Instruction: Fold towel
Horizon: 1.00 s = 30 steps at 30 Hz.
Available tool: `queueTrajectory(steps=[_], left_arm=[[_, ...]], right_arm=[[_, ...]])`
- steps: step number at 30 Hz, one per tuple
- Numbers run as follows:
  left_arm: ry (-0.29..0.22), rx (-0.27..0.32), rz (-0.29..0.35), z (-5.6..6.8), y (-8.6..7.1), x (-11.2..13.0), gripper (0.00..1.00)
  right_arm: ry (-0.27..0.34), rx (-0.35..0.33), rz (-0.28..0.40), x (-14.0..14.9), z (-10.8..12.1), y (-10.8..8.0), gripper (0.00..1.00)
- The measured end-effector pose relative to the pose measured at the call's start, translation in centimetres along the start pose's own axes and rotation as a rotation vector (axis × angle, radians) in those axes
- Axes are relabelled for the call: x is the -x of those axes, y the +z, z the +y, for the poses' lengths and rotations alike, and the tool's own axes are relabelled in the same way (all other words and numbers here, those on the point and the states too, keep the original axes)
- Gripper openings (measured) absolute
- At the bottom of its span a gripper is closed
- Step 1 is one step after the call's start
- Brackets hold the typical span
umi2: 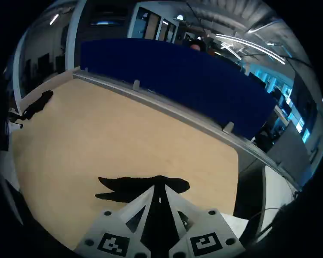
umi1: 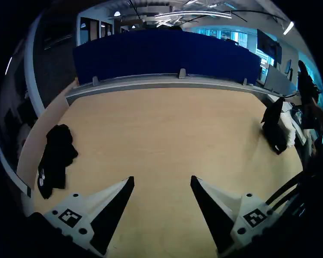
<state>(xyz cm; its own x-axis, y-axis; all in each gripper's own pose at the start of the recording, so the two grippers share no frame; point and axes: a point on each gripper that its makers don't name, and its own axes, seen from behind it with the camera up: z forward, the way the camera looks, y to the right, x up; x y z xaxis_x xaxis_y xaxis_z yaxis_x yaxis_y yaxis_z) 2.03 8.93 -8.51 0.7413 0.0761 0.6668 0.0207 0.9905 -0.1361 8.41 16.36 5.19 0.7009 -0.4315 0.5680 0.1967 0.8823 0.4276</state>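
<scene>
A black towel point(umi2: 135, 185) lies bunched on the light wooden table point(umi2: 101, 137), and my right gripper point(umi2: 159, 188) is shut on its near edge. In the left gripper view the same towel point(umi1: 274, 124) stands as a dark peak at the table's right edge, with the white right gripper point(umi1: 289, 130) just behind it. My left gripper point(umi1: 162, 182) hovers open over bare table point(umi1: 161, 129), with nothing between its fingers. A second black cloth point(umi1: 56, 157) lies crumpled near the table's left edge, well left of the left gripper; it appears far off as a black cloth point(umi2: 37, 103) in the right gripper view.
A blue divider panel point(umi1: 166, 53) on a grey rail runs along the table's far edge. Office desks and monitors point(umi1: 269, 45) stand beyond it at the right. The table's right edge point(umi2: 237, 172) drops off close to the held towel.
</scene>
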Motion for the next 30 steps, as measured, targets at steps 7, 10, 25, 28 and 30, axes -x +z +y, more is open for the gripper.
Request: queueTrajectory(steps=[7, 10, 25, 28, 30], left_arm=[[0.012, 0.01, -0.003, 0.4, -0.1, 0.1, 0.98], [0.019, 0.015, -0.005, 0.6, 0.0, 0.1, 0.97], [0.041, 0.028, -0.007, 1.5, -0.1, -0.1, 0.97], [0.045, 0.025, -0.008, 1.4, -0.3, 0.0, 0.98], [0.047, 0.022, -0.009, 1.3, -0.4, 0.1, 0.98]], right_arm=[[0.05, 0.037, -0.045, 4.7, 1.2, -2.0, 0.02], [0.077, 0.051, -0.06, 6.7, 1.5, -2.7, 0.02], [0.165, 0.117, -0.19, 16.3, 1.4, -3.6, 0.02], [0.198, 0.131, -0.22, 18.2, 1.4, -3.3, 0.02], [0.223, 0.141, -0.24, 19.4, 1.5, -3.0, 0.02]])
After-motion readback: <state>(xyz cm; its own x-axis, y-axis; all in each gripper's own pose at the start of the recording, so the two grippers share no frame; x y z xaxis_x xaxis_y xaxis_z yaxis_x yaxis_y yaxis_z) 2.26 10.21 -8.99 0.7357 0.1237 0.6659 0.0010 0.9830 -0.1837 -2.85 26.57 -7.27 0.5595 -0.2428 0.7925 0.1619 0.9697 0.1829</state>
